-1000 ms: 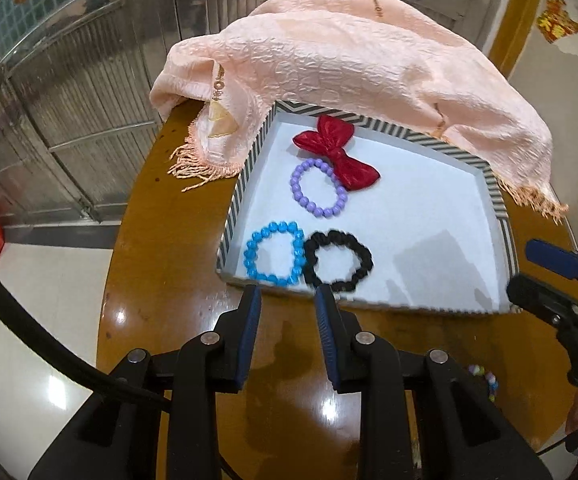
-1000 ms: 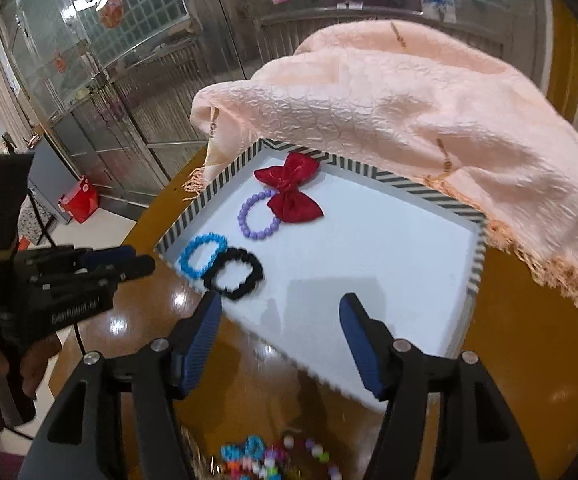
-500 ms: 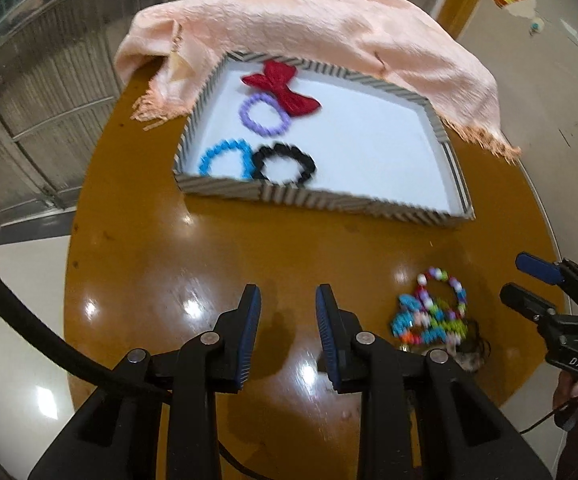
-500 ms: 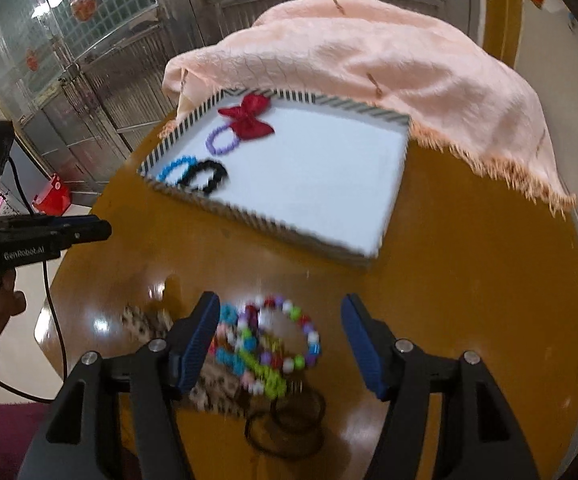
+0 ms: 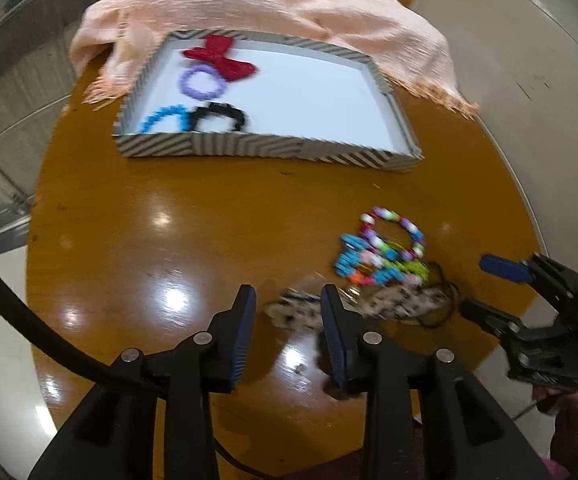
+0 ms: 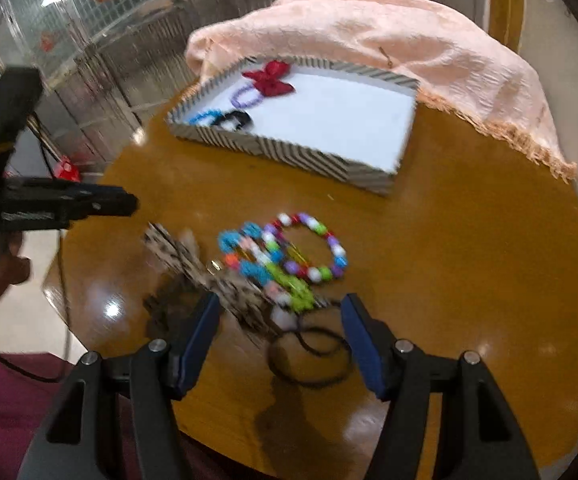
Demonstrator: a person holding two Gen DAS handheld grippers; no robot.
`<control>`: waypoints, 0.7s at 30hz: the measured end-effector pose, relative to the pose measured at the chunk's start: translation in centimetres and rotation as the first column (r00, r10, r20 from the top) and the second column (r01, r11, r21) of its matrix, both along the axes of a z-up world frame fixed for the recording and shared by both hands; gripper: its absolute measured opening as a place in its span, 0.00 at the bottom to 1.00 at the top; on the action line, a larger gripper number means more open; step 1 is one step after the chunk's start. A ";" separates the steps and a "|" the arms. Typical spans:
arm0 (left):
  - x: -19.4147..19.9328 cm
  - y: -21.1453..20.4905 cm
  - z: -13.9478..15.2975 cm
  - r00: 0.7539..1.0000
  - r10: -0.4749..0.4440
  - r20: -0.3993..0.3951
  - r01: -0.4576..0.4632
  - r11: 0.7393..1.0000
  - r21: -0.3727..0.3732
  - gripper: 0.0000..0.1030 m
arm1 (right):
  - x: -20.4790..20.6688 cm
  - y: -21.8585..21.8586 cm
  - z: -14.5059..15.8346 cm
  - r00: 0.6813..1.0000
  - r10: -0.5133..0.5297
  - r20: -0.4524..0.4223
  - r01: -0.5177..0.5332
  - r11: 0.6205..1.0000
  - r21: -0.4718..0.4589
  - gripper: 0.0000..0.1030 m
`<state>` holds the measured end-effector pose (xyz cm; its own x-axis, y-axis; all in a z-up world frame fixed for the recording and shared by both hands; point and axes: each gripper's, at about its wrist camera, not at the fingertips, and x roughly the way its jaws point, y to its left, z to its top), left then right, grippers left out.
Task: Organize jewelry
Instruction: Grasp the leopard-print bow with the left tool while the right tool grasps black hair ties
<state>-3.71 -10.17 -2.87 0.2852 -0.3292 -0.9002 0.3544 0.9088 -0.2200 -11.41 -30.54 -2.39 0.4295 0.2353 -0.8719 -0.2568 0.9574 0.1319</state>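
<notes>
A striped tray point(image 5: 249, 151) point(image 6: 285, 152) with a white floor holds a red bow point(image 5: 219, 58) point(image 6: 269, 79), a purple bracelet point(image 5: 201, 83), a blue bracelet point(image 5: 161, 118) and a black bracelet point(image 5: 219, 115). A pile of colourful bead bracelets point(image 5: 381, 248) point(image 6: 285, 252), a leopard-print hair tie point(image 5: 369, 304) point(image 6: 209, 276) and black elastic bands point(image 6: 309, 354) lie on the brown table near me. My left gripper point(image 5: 287, 300) is open and empty, just left of the pile. My right gripper point(image 6: 281, 312) is open and empty, over the pile's near edge.
A peach fringed scarf point(image 5: 281, 12) point(image 6: 389, 40) is draped behind and over the tray's far rim. The round wooden table point(image 5: 169, 216) drops off close on the left and front. Metal-framed glass doors stand beyond.
Both grippers have drawn back from the tray toward the near table edge. The loose jewelry pile has come into close view. Both stay open and empty.
</notes>
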 end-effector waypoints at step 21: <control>-1.2 -5.1 -5.0 0.992 -0.102 -0.080 0.112 0.985 0.129 0.26 | -0.8 -3.4 -5.2 0.993 -0.089 -0.073 0.082 0.992 -0.093 0.06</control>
<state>-4.94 -15.27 -7.85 0.1865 -0.2305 -0.9550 0.4383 0.8895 -0.1291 -12.17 -33.93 -7.63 0.3757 0.1195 -0.9190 -0.1659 0.9843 0.0602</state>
